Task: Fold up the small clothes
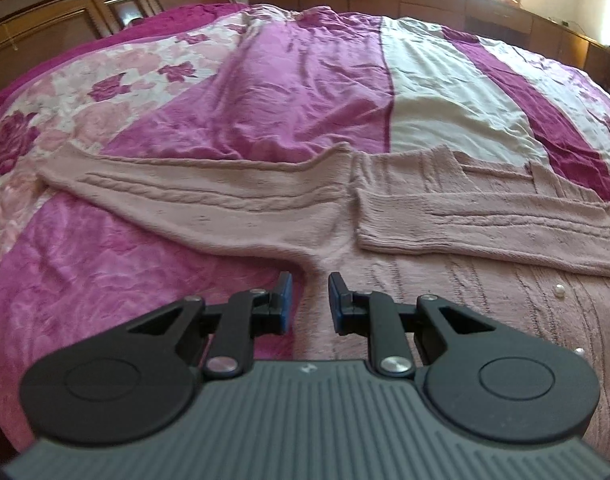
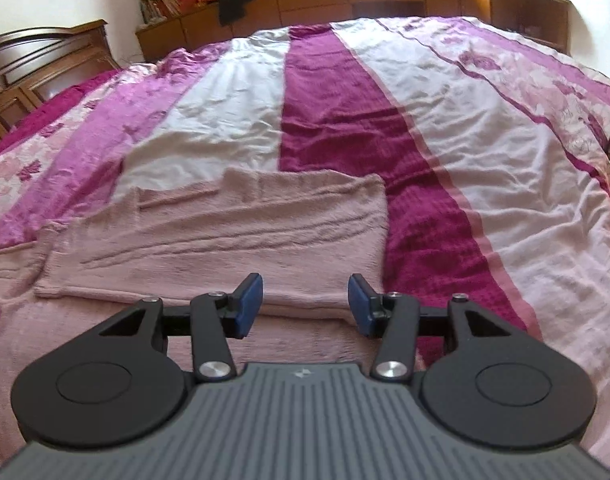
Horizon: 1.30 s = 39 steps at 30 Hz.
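Lying flat on the bed's striped magenta bedspread [image 1: 289,80] is a pink knitted cardigan [image 1: 233,208], one sleeve stretching out left, the other folded across its body. The left gripper [image 1: 309,300] is hovering over the knit, jaws narrowly parted and empty. The right gripper [image 2: 305,304] is hanging wider, holding nothing. Lower cardigan edges are getting cut off behind both tools.
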Available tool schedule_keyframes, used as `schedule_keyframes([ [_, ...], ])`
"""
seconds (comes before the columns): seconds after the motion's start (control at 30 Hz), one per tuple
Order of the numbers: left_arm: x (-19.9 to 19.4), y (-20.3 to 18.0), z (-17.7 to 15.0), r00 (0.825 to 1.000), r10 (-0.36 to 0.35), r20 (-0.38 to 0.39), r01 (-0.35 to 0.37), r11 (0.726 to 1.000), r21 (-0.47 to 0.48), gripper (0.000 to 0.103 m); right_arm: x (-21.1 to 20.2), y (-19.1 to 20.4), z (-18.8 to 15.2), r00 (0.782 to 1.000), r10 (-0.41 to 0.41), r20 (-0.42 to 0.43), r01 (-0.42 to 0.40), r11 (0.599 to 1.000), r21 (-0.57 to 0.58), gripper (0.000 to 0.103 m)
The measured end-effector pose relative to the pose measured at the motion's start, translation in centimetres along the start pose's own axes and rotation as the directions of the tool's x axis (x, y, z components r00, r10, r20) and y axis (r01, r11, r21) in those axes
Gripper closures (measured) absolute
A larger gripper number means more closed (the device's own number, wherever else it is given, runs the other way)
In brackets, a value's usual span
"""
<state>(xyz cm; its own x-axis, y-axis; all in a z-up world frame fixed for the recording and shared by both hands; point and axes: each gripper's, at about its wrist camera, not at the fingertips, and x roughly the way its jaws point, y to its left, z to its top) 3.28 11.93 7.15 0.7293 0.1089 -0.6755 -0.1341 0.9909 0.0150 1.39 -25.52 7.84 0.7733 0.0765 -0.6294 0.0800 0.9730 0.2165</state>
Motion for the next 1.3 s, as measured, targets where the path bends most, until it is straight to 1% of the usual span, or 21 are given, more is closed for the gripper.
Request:
schedule_keyframes([
  [0.17, -0.4, 1.6, -0.2, 1.000, 0.021, -0.001, -0.021, 0.999, -0.028, 0.081, -1.1, 2.5, -0.3, 0.998, 0.054, -0.010, -0.054, 0.998, -0.020, 0.046],
  [0.23, -0.4, 2.5, -0.3, 0.999, 0.033, -0.003, -0.033, 0.999, -0.041, 0.081, -1.3, 3.4, -0.5, 0.997, 0.078, -0.017, -0.079, 0.997, -0.015, 0.039],
  [0.27, -0.4, 2.9, -0.3, 0.999, 0.040, -0.005, -0.040, 0.998, -0.046, 0.081, -1.4, 3.9, -0.7, 0.996, 0.091, -0.018, -0.091, 0.996, -0.018, 0.032],
  [0.3, -0.3, 3.4, -0.3, 0.999, 0.050, -0.006, -0.050, 0.997, -0.051, 0.081, -1.5, 4.5, -0.8, 0.995, 0.099, -0.018, -0.100, 0.995, -0.025, 0.029],
  [0.43, 0.0, 5.1, -0.3, 0.996, 0.088, -0.012, -0.088, 0.994, -0.061, 0.081, -1.3, 6.6, -1.5, 0.991, 0.125, -0.041, -0.127, 0.990, -0.057, 0.028],
  [0.6, 0.7, 7.5, 0.0, 0.991, 0.131, -0.022, -0.133, 0.988, -0.081, 0.081, -0.5, 8.7, -2.2, 0.988, 0.134, -0.073, -0.141, 0.986, -0.090, 0.026],
  [0.77, 1.8, 10.0, 0.7, 0.986, 0.165, -0.037, -0.168, 0.977, -0.132, 0.081, 0.4, 10.1, -2.7, 0.985, 0.136, -0.103, -0.146, 0.984, -0.103, 0.026],
  [0.93, 3.4, 12.1, 1.2, 0.982, 0.179, -0.053, -0.186, 0.966, -0.182, 0.081, 1.5, 11.0, -3.0, 0.983, 0.125, -0.133, -0.142, 0.982, -0.125, 0.025],
  [0.97, 3.8, 12.5, 1.3, 0.982, 0.180, -0.058, -0.188, 0.963, -0.195, 0.077, 1.6, 11.1, -3.1, 0.982, 0.127, -0.137, -0.144, 0.982, -0.124, 0.025],
  [1.0, 4.2, 12.9, 1.4, 0.981, 0.182, -0.063, -0.191, 0.959, -0.211, 0.068, 1.8, 11.2, -3.2, 0.982, 0.127, -0.142, -0.144, 0.982, -0.124, 0.025],
  [1.07, 5.1, 13.7, 1.6, 0.979, 0.195, -0.067, -0.205, 0.951, -0.232, 0.060, 2.1, 11.4, -3.5, 0.981, 0.121, -0.151, -0.141, 0.981, -0.130, 0.025],
  [1.2, 6.9, 15.1, 2.1, 0.973, 0.213, -0.082, -0.228, 0.933, -0.277, 0.059, 2.9, 11.4, -4.1, 0.979, 0.109, -0.173, -0.133, 0.982, -0.136, 0.025],
  [1.3, 8.2, 16.3, 2.6, 0.972, 0.220, -0.084, -0.235, 0.913, -0.333, 0.058, 3.6, 11.2, -4.7, 0.977, 0.099, -0.189, -0.126, 0.983, -0.133, 0.025],
])
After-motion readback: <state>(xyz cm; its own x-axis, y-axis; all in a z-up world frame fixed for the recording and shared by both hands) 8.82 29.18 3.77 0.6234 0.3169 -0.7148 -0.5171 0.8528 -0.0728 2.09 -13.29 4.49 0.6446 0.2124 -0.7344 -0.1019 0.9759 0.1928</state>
